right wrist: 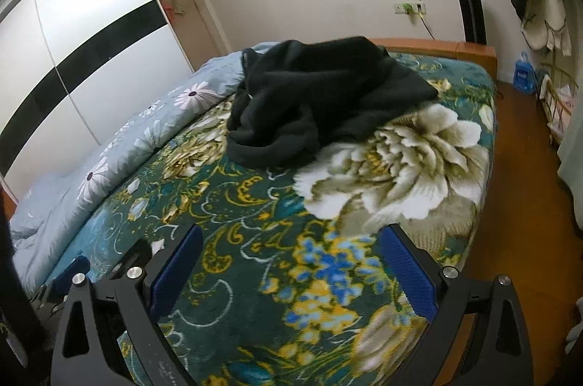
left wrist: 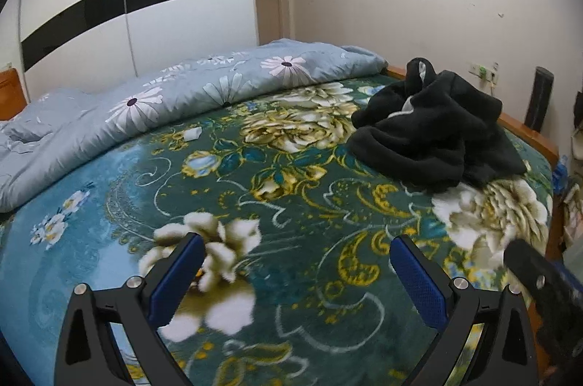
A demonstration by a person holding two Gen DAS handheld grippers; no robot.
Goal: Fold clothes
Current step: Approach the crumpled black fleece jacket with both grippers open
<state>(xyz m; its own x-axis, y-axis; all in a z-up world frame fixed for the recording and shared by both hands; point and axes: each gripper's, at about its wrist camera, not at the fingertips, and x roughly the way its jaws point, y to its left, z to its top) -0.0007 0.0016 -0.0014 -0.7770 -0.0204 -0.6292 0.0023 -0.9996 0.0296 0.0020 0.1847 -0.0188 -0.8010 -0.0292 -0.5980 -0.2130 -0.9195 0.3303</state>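
Black garment [right wrist: 324, 94], crumpled, lies at twelve o'clock from the right gripper [right wrist: 289, 271], probably nearer it than the left gripper [left wrist: 297, 280]; both jaws spread, empty.

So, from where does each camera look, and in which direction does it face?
Left wrist: sits on the left gripper, open, low over the floral blanket, facing the black garment; the right gripper intrudes.
Right wrist: sits on the right gripper, open, facing the same garment from nearer the wooden floor.
Shared: garment, blanket, blue duvet.
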